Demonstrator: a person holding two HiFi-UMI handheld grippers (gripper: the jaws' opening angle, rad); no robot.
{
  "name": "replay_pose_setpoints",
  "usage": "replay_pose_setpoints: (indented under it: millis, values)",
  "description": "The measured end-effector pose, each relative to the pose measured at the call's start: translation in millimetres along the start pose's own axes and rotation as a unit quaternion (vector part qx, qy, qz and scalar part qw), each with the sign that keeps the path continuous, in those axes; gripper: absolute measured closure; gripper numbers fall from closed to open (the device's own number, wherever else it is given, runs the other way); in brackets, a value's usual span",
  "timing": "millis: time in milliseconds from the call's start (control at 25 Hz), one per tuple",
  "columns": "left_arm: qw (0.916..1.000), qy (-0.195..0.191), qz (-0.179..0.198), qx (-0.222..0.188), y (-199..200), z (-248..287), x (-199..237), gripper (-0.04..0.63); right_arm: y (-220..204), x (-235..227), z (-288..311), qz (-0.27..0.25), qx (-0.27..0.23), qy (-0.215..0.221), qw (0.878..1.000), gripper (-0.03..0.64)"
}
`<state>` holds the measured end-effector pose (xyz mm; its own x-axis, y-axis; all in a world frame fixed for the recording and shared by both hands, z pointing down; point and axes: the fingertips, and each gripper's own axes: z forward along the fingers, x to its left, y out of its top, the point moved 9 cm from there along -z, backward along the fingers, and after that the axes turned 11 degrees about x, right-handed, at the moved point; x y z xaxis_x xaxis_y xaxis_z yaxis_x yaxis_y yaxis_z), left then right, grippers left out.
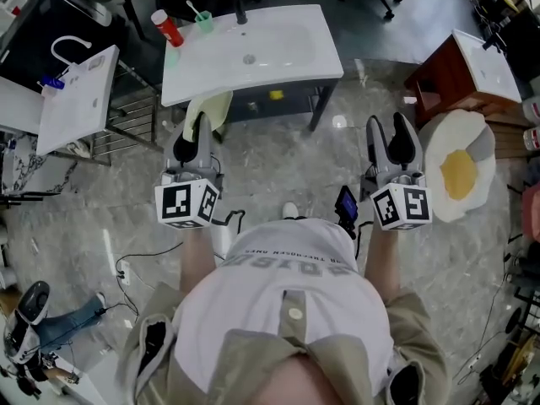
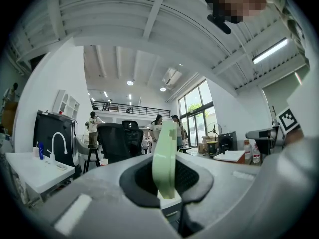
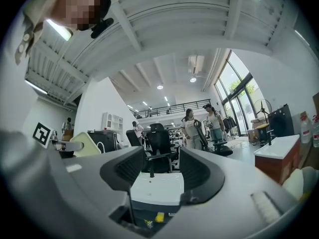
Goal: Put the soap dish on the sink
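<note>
Grey marbled floor (image 1: pixel 278 171), white beamed ceiling (image 2: pixel 159 14), tall bright windows (image 3: pixel 238 101).

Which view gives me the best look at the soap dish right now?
The left gripper view: the pale green soap dish sits centre, edge-on, clamped in the left tool. The head view shows only part of it sticking out past that tool. The right gripper view catches it small at the left.
</note>
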<state>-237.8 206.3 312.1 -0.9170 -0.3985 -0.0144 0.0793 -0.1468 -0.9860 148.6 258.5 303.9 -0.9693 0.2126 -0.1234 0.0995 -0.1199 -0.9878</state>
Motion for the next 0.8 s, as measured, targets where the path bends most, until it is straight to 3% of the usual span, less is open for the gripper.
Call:
replay_pose_setpoints:
  millis: [240, 800]
  values:
    - [1.0, 0.008, -0.002, -0.001, 1.2, 26.9, -7.5, 0.568, 0.3, -27.0, 17.9, 0.018, 0.001, 0.006, 1.0, 0.4]
    - [0.9989, 0.012, -0.008, 0.044, -15.9, 58.0, -9.4, 0.568, -21.7, -48.7, 51.0, 0.046, 0.041, 0.017, 0.998, 0.4]
